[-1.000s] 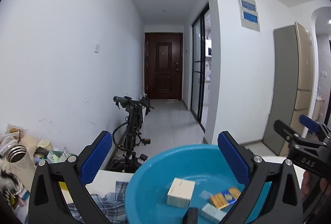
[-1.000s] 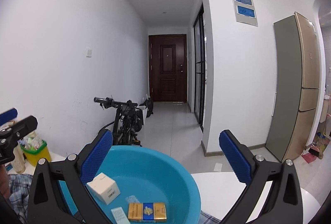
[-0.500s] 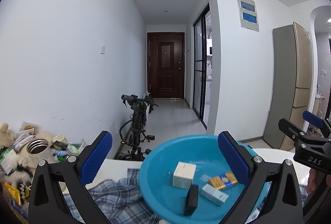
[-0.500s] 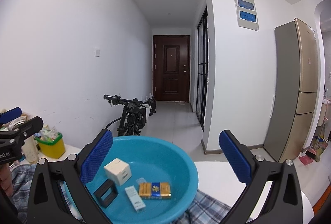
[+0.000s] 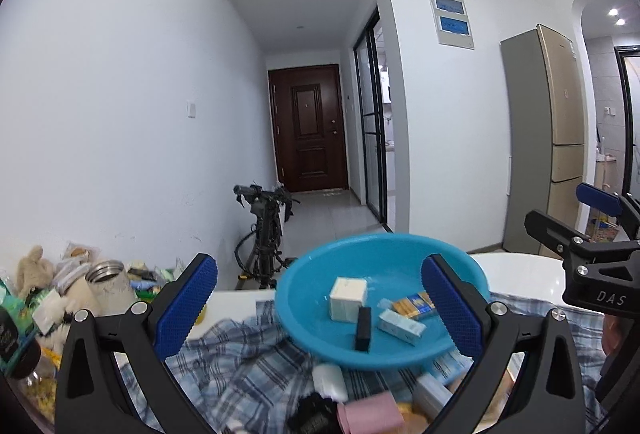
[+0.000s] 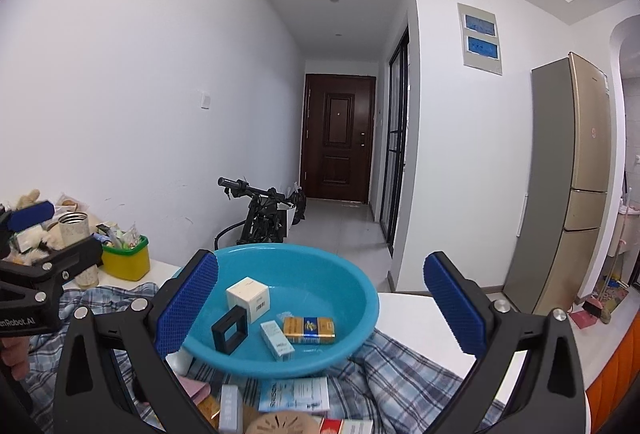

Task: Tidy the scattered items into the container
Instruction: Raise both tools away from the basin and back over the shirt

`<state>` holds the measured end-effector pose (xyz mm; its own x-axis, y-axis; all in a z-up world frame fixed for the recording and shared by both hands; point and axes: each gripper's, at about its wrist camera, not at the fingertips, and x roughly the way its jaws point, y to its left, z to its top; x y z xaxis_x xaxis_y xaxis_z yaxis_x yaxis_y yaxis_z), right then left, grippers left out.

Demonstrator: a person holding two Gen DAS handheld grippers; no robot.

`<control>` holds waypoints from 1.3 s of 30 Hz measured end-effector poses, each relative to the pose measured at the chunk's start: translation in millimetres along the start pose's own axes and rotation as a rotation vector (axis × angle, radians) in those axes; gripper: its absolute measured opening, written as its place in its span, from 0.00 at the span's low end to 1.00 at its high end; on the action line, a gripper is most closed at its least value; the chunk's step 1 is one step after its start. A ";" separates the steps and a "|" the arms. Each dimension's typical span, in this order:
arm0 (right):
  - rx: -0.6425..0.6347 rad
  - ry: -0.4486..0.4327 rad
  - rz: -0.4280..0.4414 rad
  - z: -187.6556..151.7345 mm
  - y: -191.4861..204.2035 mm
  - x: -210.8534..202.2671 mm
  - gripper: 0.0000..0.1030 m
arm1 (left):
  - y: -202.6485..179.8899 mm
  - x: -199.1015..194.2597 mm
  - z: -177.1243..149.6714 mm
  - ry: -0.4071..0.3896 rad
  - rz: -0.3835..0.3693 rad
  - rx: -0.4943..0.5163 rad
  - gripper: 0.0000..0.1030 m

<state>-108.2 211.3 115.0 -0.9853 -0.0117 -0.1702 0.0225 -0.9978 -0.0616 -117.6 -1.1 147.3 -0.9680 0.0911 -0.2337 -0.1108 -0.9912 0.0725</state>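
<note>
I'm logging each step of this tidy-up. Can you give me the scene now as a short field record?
container: blue basin on plaid cloth
in basin: white box, black frame, yellow pack, pale carton
still out: pink pad, flat boxes in front of basin
left gripper: open, empty
right gripper: open, empty

One blue basin (image 6: 348, 338). Inside: four items, namely white box (image 6: 248, 298), black frame (image 6: 229, 330), yellow pack (image 6: 309, 330), pale carton (image 6: 277, 340). Loose boxes in front: maybe five, blurred.
</note>
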 end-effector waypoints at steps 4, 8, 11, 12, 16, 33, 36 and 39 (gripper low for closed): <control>0.011 -0.007 0.000 -7.0 -2.0 -17.9 1.00 | -6.8 -19.0 -10.4 0.018 0.086 -0.014 1.00; 0.011 -0.004 -0.011 -14.3 -2.8 -26.8 1.00 | -17.4 -37.3 -19.8 -0.023 0.085 0.009 1.00; 0.011 -0.001 -0.022 -17.7 -4.7 -31.0 1.00 | -22.8 -41.0 -23.0 -0.026 0.057 0.035 1.00; 0.013 -0.001 -0.025 -18.1 -5.8 -32.6 1.00 | -24.3 -41.3 -24.1 -0.024 0.056 0.039 1.00; 0.030 0.001 -0.030 -22.5 -11.6 -39.6 1.00 | -24.8 -39.7 -29.0 -0.008 0.067 0.052 1.00; 0.061 0.044 -0.041 -50.9 -14.2 -63.2 1.00 | -25.7 -50.2 -65.1 0.066 -0.081 0.014 1.00; 0.072 0.052 -0.036 -52.8 -15.0 -64.3 1.00 | -26.4 -52.5 -67.6 0.081 -0.084 0.003 1.00; 0.068 0.073 -0.029 -55.5 -13.7 -63.4 1.00 | -24.5 -52.6 -71.4 0.109 -0.078 -0.015 1.00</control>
<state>-36.7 229.3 72.1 -0.9704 0.0198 -0.2405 -0.0202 -0.9998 -0.0007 -47.9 11.5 88.6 -0.9263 0.1578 -0.3422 -0.1804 -0.9830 0.0353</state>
